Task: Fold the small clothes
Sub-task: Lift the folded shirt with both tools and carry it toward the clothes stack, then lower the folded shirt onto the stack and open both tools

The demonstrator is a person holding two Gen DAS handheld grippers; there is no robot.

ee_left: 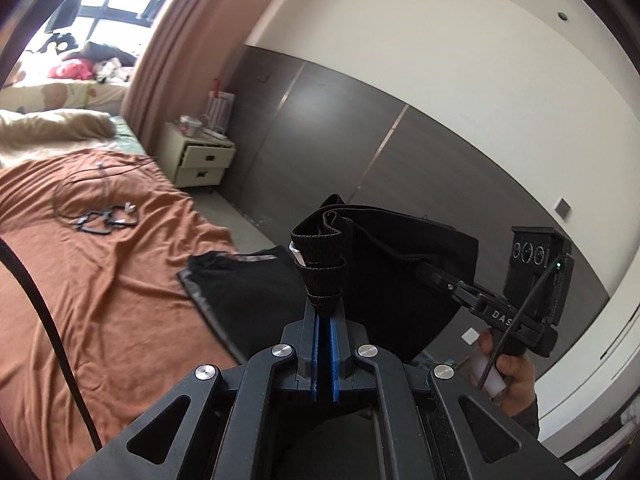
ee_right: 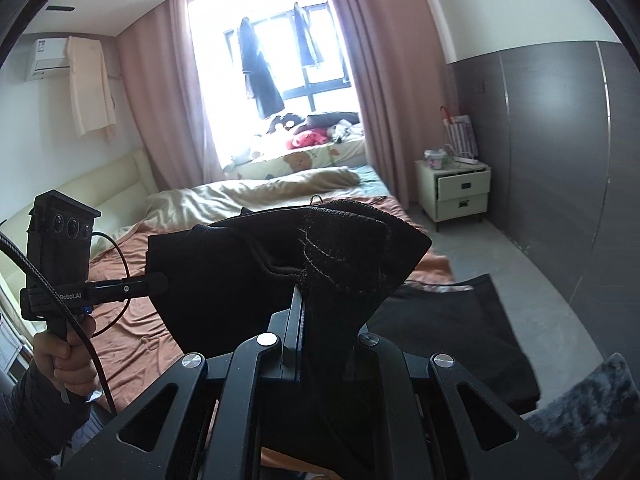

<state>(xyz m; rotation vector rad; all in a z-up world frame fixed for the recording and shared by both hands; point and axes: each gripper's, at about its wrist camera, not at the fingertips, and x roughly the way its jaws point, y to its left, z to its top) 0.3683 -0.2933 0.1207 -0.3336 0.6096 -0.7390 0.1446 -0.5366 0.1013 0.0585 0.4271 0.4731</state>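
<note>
A small black garment [ee_left: 404,268] with an elastic waistband hangs in the air between my two grippers. My left gripper [ee_left: 325,300] is shut on the bunched waistband at one end. My right gripper [ee_right: 301,280] is shut on the other end of the same garment [ee_right: 248,272], whose cloth drapes over its fingers and hides the tips. Each gripper shows in the other's view: the right one [ee_left: 440,278] and the left one [ee_right: 158,282]. A second black garment [ee_left: 240,292] lies flat on the orange bedsheet [ee_left: 100,280] below; it also shows in the right wrist view [ee_right: 448,332].
Black cables and plugs [ee_left: 104,220] lie on the sheet. A white nightstand [ee_left: 200,160] with an open drawer stands by the grey wardrobe wall [ee_left: 340,140]. A beige duvet [ee_right: 248,196] lies at the bed's head. A grey fuzzy cloth [ee_right: 588,412] sits at the lower right.
</note>
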